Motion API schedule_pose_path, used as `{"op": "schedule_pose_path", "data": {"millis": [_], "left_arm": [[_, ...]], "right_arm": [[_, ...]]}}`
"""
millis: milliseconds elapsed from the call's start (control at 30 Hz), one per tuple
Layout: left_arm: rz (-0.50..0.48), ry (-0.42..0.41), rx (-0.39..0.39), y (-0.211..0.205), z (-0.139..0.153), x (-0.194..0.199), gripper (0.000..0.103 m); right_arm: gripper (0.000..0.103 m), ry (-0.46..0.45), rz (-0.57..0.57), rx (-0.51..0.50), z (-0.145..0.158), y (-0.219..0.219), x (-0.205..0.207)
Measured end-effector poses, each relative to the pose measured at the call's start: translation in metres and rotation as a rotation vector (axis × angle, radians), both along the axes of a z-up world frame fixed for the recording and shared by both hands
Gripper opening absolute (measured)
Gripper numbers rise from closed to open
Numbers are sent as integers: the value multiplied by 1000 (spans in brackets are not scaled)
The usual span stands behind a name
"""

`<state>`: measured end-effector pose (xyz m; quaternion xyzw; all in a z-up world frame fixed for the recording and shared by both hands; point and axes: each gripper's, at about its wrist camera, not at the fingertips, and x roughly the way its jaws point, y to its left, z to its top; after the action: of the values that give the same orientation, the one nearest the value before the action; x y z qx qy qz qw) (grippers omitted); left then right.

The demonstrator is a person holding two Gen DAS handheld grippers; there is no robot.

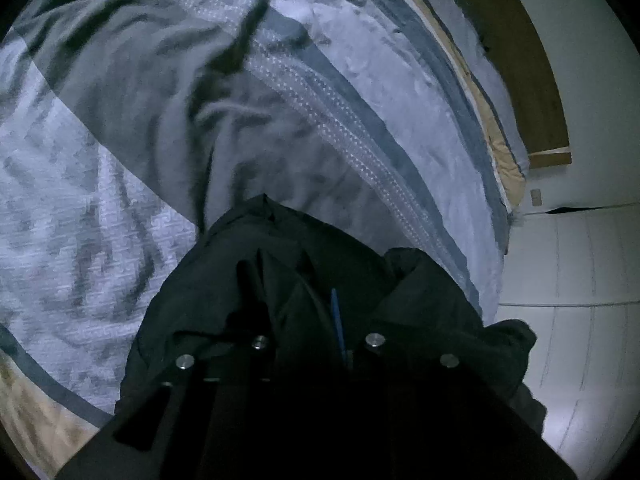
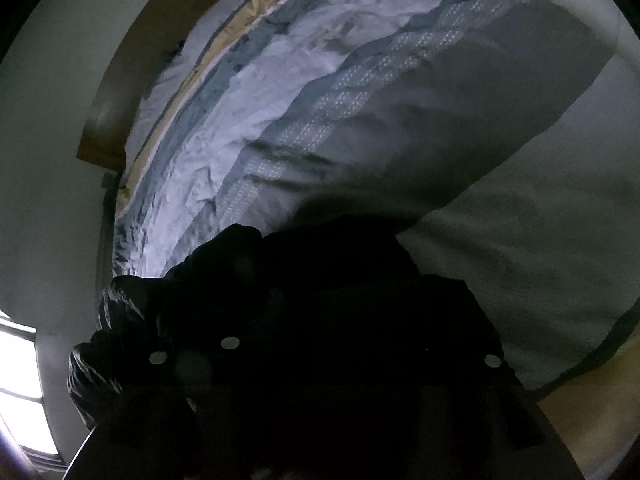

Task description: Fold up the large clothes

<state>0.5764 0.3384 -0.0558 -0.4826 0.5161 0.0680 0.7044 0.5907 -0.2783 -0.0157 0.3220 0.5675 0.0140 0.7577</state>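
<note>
1. The dark garment (image 1: pixel 304 264) lies bunched at the near edge of the bed, draped over both tools, probably because it has been carried there for spreading out before a fold.
2. The left gripper (image 1: pixel 294 280) points steeply down into the cloth. Its fingers stand close together with a fold of the garment between them, and the hold looks slack rather than firm; the dim light hides whether the pads press.
3. The right gripper (image 2: pixel 320 280) is buried under black fabric. Its fingers are lost in the dark, so I cannot tell whether they stand apart or grip.
4. The striped bedspread (image 1: pixel 360 92) below is rumpled. Its ridges may stop the garment from lying flat.
5. A wooden headboard (image 1: pixel 516 52) and a white wall (image 1: pixel 592 80) bound the far side. A bright window (image 2: pixel 20 376) is at the right gripper's side.
6. The garment is not yet spread, so folding has barely begun.
</note>
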Motion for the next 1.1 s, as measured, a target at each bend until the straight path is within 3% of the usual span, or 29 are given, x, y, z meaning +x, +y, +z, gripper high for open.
{"op": "schedule_pose_path", "data": {"millis": [67, 133, 233, 667, 767, 1100], "left_arm": [[17, -16, -39, 6, 2, -1, 23], [61, -63, -104, 13, 8, -3, 44], [110, -112, -158, 23, 20, -5, 55], [129, -187, -190, 45, 73, -37, 56], [112, -201, -159, 43, 87, -45, 56], [62, -242, -48, 36, 123, -74, 56]], "right_arm": [[58, -7, 1, 11, 1, 0, 1], [75, -25, 2, 24, 6, 0, 3], [86, -66, -4, 47, 18, 1, 2], [94, -147, -63, 106, 65, -12, -18], [103, -161, -71, 118, 75, -13, -22], [103, -151, -35, 96, 90, -11, -38]]}}
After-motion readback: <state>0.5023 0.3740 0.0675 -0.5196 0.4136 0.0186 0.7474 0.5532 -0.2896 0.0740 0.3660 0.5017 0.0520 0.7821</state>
